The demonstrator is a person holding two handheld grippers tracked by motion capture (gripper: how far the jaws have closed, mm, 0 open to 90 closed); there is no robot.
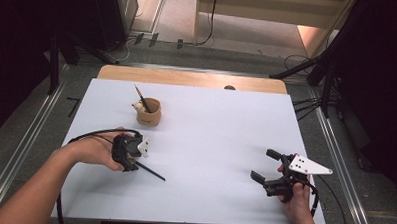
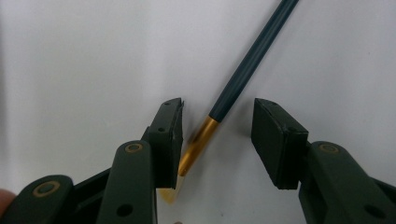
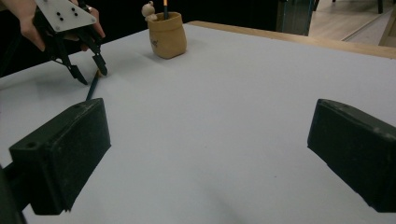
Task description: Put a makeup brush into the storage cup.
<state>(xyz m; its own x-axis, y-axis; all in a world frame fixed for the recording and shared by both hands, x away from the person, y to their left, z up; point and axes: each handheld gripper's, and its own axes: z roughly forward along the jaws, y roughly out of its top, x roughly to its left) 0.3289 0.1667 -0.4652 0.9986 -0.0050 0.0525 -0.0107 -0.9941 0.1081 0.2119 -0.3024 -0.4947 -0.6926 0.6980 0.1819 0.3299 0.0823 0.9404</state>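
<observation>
Nearby, tan cup (image 1: 149, 113) beyond paintbrush (image 2: 243, 70), left gripper (image 2: 217, 140) jaws unclenched astride it, right gripper (image 1: 264, 167) released.

No readable text, label, brand, number or sign is seen anywhere. A dark mark on the tan ceramic pen cup (image 1: 149, 113) is too small to be read.

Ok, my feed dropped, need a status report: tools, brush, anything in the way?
Left tool open, straddling the brush at its gold ferrule, pads not pressing. Right tool open, empty, parked right. Brush flat on the white table. Nothing blocking; holder cup stands well clear.
</observation>
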